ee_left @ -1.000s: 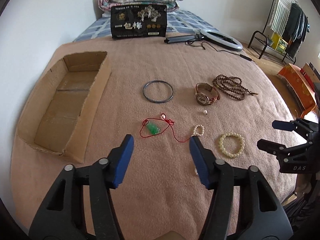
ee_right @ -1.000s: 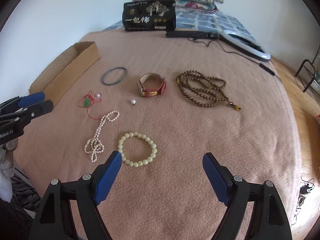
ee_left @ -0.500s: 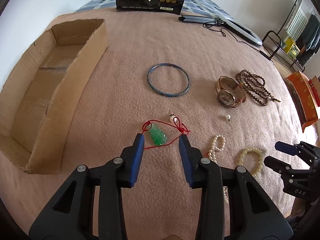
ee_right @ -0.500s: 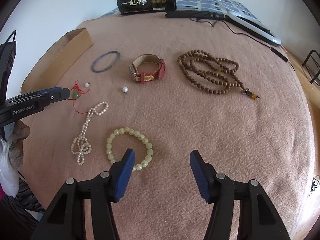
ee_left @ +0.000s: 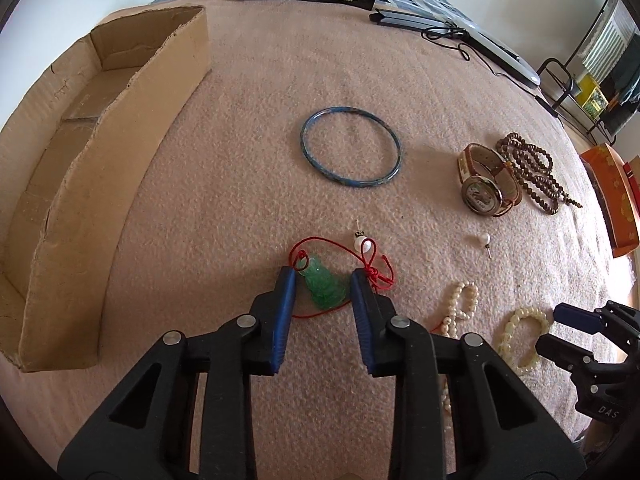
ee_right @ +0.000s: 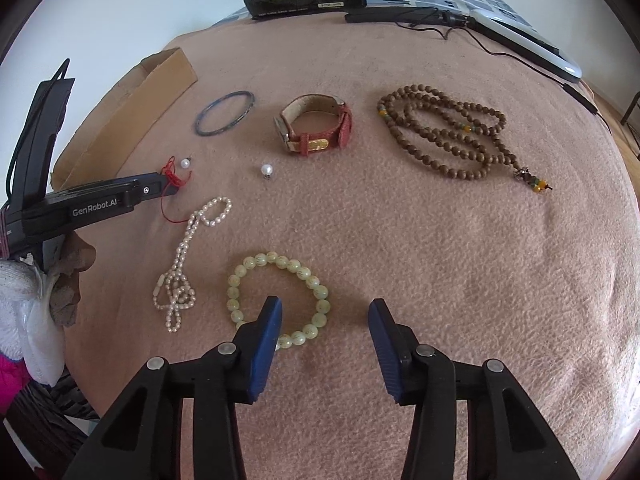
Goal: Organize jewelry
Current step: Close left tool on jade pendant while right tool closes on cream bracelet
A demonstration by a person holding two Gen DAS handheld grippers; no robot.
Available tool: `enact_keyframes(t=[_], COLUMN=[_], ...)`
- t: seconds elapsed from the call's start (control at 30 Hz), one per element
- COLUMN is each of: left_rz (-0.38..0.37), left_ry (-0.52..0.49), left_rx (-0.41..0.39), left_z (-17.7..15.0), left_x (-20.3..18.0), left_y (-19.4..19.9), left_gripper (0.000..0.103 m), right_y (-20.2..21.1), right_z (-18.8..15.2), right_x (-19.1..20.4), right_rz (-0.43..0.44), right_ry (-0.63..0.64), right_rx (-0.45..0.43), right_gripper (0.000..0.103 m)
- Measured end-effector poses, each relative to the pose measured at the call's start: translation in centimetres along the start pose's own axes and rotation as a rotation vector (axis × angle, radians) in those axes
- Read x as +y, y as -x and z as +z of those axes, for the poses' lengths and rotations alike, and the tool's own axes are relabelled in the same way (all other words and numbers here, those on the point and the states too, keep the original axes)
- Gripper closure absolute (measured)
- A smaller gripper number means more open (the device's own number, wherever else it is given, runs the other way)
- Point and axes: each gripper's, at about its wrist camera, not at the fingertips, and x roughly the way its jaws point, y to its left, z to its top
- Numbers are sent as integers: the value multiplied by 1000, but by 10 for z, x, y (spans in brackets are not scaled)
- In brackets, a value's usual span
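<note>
the left claw (ee_left: 323, 280) is low on the blanket (ee_left: 248, 128) with its 2 blue fingers (ee_left: 285, 292) close on each side of the green charm (ee_left: 325, 285). the gap is narrow, but i cannot tell if the fingers press the charm yet. the charm lies flat, and its red string (ee_left: 374, 266) loops out past the tips, with a knot by the right finger and a pearl (ee_left: 362, 243) touching the string. if the claw shuts too high, the smooth charm could pop out. if it grabs only string, the charm may swing and drop on the way to the box (ee_left: 80, 184), which sits to the left with nothing in the part that shows. the string could also drag the pearl or snag the pearl chain (ee_left: 460, 304) near it. the right claw (ee_right: 325, 312) is open wide, with its left finger over the pale bead ring (ee_right: 280, 300) and nothing held. if it shuts here it could grab only 1 side of the ring, or push the ring away. the bangle (ee_left: 351, 147), watch (ee_left: 486, 186) and brown beads (ee_left: 532, 168) lie well apart from both claws.
</note>
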Motion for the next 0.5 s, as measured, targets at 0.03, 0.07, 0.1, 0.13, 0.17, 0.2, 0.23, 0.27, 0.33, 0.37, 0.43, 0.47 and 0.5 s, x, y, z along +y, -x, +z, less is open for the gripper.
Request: enact_keyframes(t=[0.03,0.07,0.1,0.13,0.17,0.2,0.23,0.27,0.33,0.37,0.43,0.47,0.5], left_rz=[-2,-3,-2,-1,-1,-5,-8,-8,-5,-4,-7,-11,-14], left_ry=[2,3,2,2,4,7,8,6,1,-1,-1,1,2], left_rx=[-1,-3,-4,-5,-6,-7,-8,-10,-13,-14,-16,-17,-18], left_z=[0,0,0,0,0,0,-1,-1,-1,-1,-2,-2,-3], left_x=[0,1,1,2,2,3,3,3,2,1,2,2,2], left_y=[0,0,0,-1,-1,-1,-1,0,0,1,2,3,4], left_gripper=[79,80,82,85,85,85,85,86,86,86,86,86,86], right_y=[-2,-3,-5,-7,-8,-8,-9,-9,-11,-11,-10,-10,-9], right_z=[1,1,2,2,3,3,3,4,4,4,4,5,5], right_x=[1,0,0,1,2,2,3,5,7,7,9,9,9], right_rz=[-2,-3,-3,-9,-16,-20,-25,-33,-43,-45,-43,-38,-31], right_ry=[1,0,1,4,8,11,17,24,36,40,46,47,45], right_rx=[3,7,11,15,16,15,14,13,11,11,8,5,4], right_gripper=[56,56,57,57,59,61,62,65,71,75,84,89,95])
